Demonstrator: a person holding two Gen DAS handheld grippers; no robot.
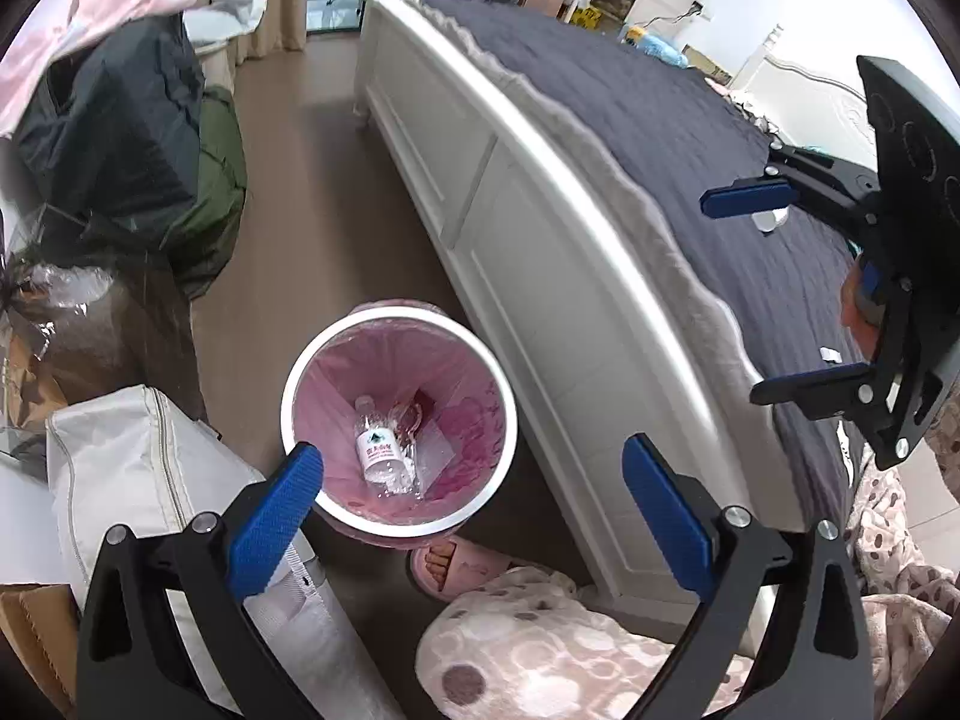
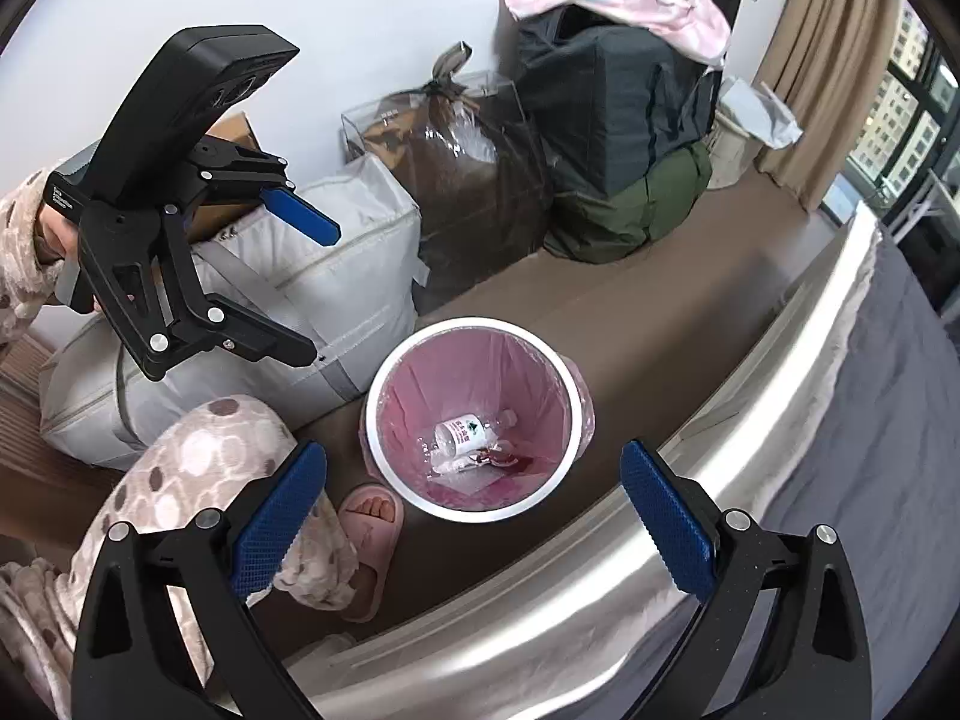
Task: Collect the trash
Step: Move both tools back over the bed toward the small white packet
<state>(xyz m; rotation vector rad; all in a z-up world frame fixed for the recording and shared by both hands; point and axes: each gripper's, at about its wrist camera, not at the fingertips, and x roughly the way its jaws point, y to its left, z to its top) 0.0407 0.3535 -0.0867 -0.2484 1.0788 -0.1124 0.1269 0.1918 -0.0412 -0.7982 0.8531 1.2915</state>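
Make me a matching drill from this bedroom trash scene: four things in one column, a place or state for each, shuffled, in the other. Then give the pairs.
Things:
1. bottle
2. bin
3. slipper
4. left gripper

Places or states:
A. open, holding nothing
B. on the floor beside the bed
C. lying in the pink liner
D. on a foot next to the bin

Pairs: 1-C, 2-B, 3-D, 4-A
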